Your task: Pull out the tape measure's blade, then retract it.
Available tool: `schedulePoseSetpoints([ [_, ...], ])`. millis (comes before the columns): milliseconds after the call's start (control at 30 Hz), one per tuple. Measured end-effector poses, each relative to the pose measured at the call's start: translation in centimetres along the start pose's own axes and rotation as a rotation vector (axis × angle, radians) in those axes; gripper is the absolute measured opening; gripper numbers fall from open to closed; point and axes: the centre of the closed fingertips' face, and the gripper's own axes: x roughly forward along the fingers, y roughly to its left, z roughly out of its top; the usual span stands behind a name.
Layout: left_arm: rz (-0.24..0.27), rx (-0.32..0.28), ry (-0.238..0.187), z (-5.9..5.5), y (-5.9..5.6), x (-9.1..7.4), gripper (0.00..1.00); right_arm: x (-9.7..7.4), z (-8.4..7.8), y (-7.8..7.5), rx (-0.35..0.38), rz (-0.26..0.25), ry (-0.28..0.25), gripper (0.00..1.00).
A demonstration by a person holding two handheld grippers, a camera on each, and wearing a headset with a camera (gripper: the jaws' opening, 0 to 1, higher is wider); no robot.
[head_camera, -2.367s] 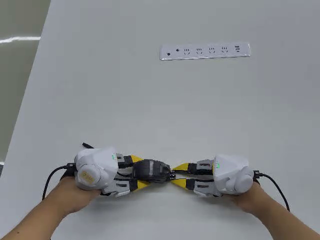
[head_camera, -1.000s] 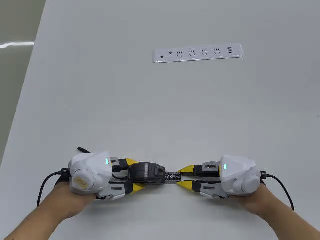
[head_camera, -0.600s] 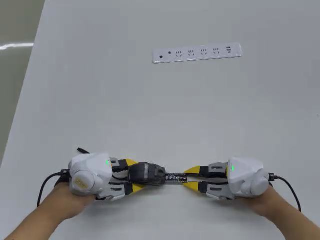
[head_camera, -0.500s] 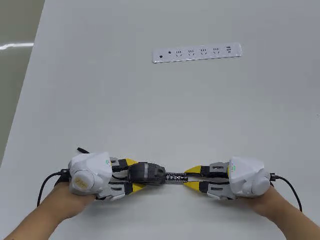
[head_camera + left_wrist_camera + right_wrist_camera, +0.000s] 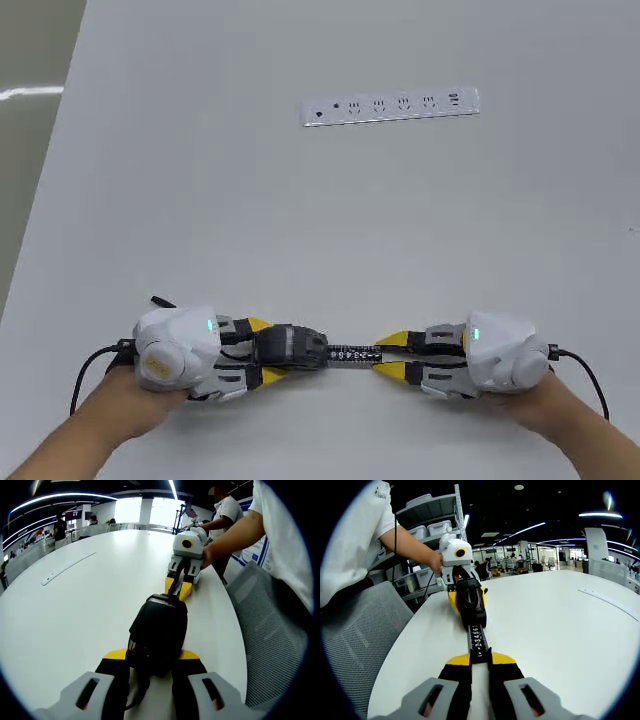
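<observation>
Head view, near edge of the tabletop point(image 5: 300, 230): our left gripper point(image 5: 266, 349) has its jaws clamped around the tape measure point(image 5: 295, 346), while our right gripper point(image 5: 388, 356) pinches the blade point(image 5: 352, 354) by its tip, a short length drawn out. If that narrow pinch slips, we judge the blade would snap back. Beyond lies a power strip point(image 5: 390, 105).

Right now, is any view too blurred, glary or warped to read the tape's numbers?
Right gripper view: sharp despite fisheye bending, digits on the blade readable ahead of the right claw. Head view: even light, soft shadows, blade digits too small. Left gripper view: the dark case hides most of the blade; far windows blown out.
</observation>
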Motion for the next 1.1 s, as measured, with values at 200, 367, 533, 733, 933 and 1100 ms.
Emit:
schedulePoseSetpoints([
  [200, 0.002, -0.001, 0.001, 0.0, 0.0, 0.0, 0.29, -0.5, -0.2, 0.0, 0.004, 0.0, -0.001, 0.1],
  [367, 0.004, 0.0, 0.003, 0.0, -0.1, 0.0, 0.29, -1.0, -0.4, 0.0, 0.011, 0.0, -0.002, 0.1],
  [533, 0.005, 0.0, 0.002, 0.0, -0.1, 0.0, 0.29, -1.5, -0.6, -0.1, 0.014, -0.005, -0.003, 0.1],
  [733, 0.006, 0.001, 0.003, 0.0, -0.1, 0.0, 0.29, -1.9, -0.7, -0.2, 0.027, -0.009, -0.003, 0.09],
  [933, 0.008, 0.0, -0.001, 0.0, -0.1, 0.0, 0.29, -2.3, -0.9, -0.2, 0.034, -0.015, -0.004, 0.09],
  [1100, 0.006, 0.003, -0.001, 0.0, -0.1, 0.0, 0.29, -2.7, -1.0, -0.2, 0.033, -0.01, 0.002, 0.09],
])
